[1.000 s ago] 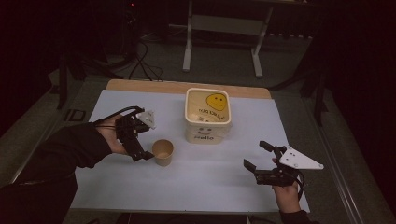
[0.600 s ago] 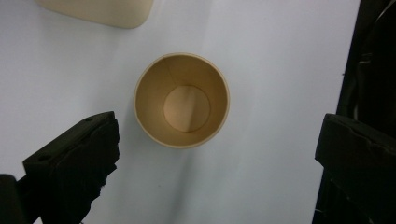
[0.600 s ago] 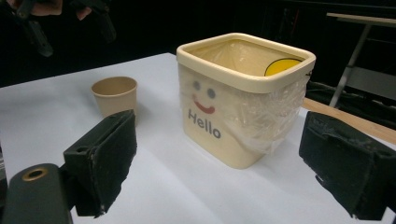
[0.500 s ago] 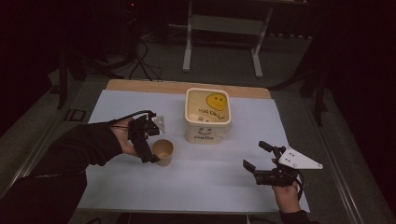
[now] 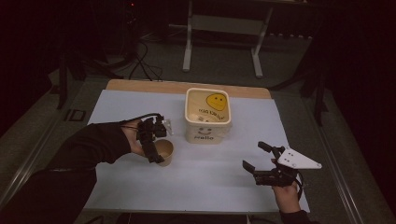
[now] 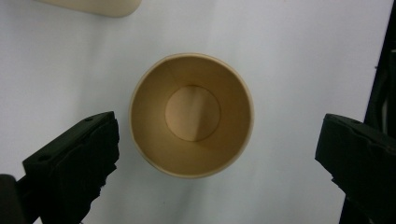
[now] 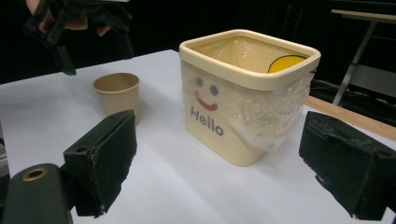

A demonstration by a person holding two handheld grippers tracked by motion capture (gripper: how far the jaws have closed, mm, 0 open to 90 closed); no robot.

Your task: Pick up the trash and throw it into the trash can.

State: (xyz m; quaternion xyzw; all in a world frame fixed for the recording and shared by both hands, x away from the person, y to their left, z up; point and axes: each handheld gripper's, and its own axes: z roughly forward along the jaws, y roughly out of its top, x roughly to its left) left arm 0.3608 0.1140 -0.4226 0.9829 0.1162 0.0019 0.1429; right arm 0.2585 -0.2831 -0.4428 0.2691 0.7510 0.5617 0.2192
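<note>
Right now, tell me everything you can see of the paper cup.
The paper cup is small, tan and round, of plain kraft-looking paper with a rolled rim and a flat circular bottom. It is empty and stands upright on the white table sheet, to the left of the cream bin and apart from it. The left claw hangs above it with its jaws spread wide to either side; nothing touches the cup.

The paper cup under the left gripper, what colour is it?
The paper cup is plain light brown, inside and out, with no print. The left gripper view shows it best.
</note>
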